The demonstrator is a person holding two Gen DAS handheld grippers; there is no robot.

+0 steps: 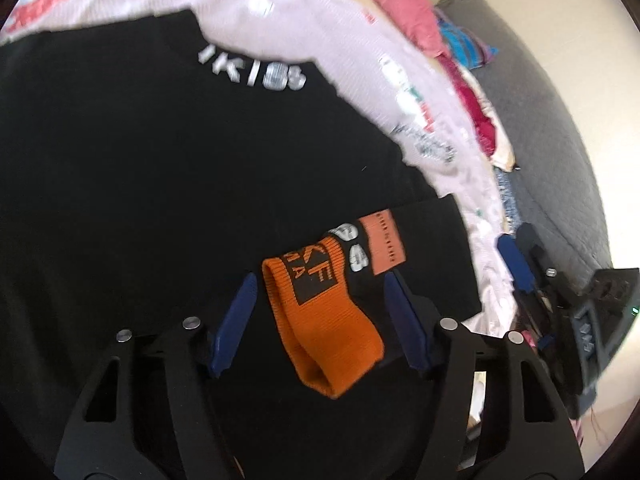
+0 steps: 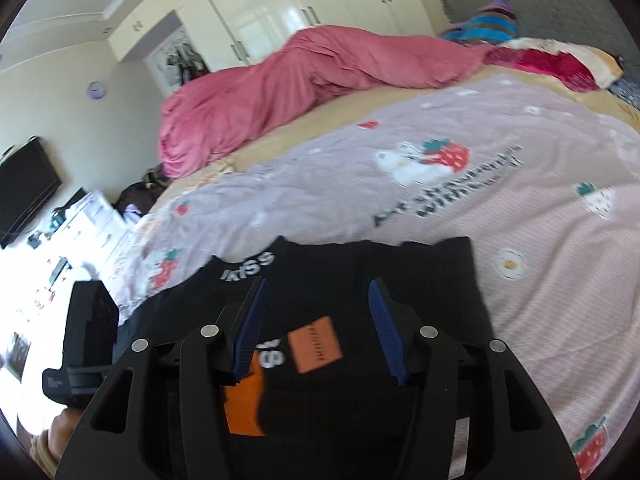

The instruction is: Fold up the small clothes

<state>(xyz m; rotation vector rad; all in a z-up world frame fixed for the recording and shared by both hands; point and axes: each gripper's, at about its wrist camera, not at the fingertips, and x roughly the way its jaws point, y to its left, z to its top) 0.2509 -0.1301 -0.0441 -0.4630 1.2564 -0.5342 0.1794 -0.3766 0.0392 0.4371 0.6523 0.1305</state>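
Closest to you, your left gripper (image 1: pixel 320 300) stands wide, its blue fingers (image 1: pixel 236 320) on either side of the orange cuff (image 1: pixel 320 320) without pinching it; the cuff lies loose between them, probably so you can pick a grip point. Your right gripper (image 2: pixel 320 328) is just as wide and empty, poised over the orange patch (image 2: pixel 316 344) on the same piece. That piece, the black garment (image 1: pixel 140 180), lies spread flat on the strawberry-print sheet (image 2: pixel 440 208), its white lettering (image 1: pixel 252 72) near the far edge, which suggests it is laid out ready for a fold. Beyond it sits the bunched pink blanket (image 2: pixel 300 80), pushed well apart to keep the working area free, and past that the white wardrobes (image 2: pixel 260 12).
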